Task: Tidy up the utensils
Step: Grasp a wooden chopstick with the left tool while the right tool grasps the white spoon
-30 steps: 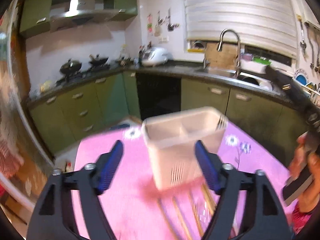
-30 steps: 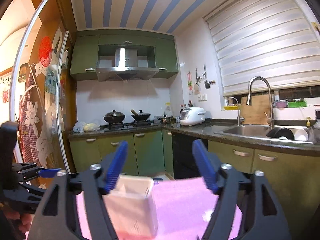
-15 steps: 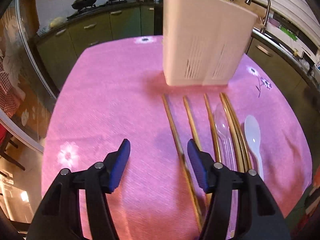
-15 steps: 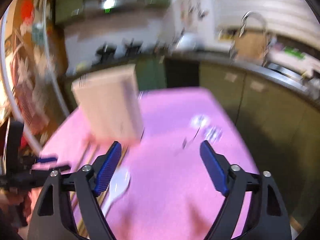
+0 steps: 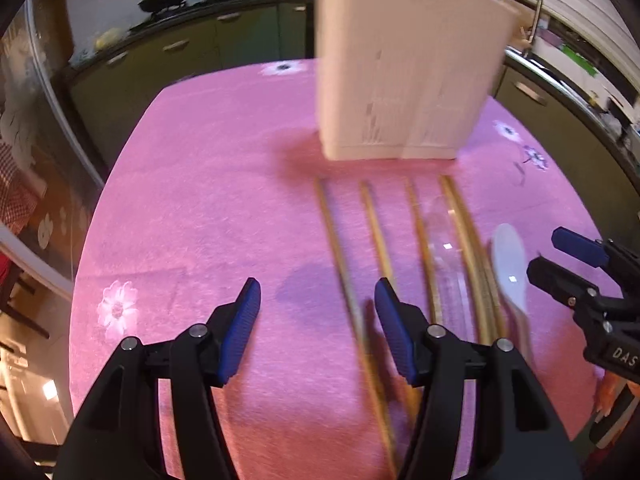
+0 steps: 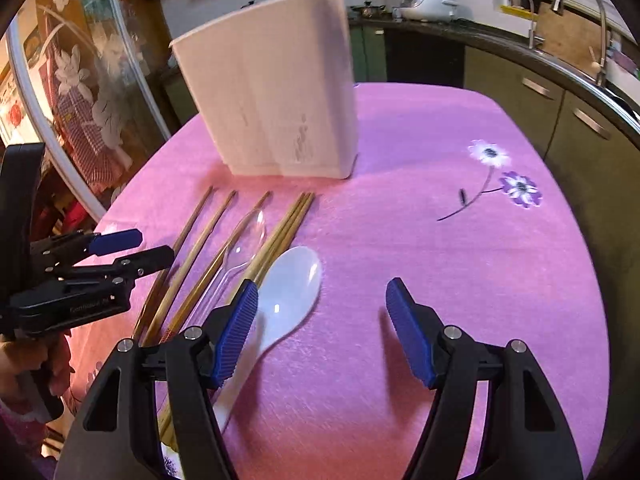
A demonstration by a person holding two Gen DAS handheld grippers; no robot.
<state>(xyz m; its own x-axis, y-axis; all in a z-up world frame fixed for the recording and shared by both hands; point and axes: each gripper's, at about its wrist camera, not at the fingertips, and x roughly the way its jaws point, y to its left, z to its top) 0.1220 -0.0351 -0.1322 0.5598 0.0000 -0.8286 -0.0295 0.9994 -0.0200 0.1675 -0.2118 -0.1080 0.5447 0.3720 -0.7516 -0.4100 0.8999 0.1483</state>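
White utensil holder (image 6: 276, 104) upright on pink tablecloth (image 6: 460, 280); contents hidden. Chopsticks (image 6: 200, 240), spoons beside it. Left gripper (image 5: 316, 300), right gripper (image 6: 320, 304) part-spread, empty; right's jaws just narrowing.

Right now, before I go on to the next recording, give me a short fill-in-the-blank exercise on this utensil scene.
1. The white utensil holder stands on a ______ tablecloth.
2. Rightmost in the row of utensils lies a white ______, with a clear spoon among the chopsticks.
3. The left tool and the right tool both hold ______.
4. Flowers on the cloth lie to the ______ of the holder in the right wrist view.

Missing words: pink; spoon; nothing; right
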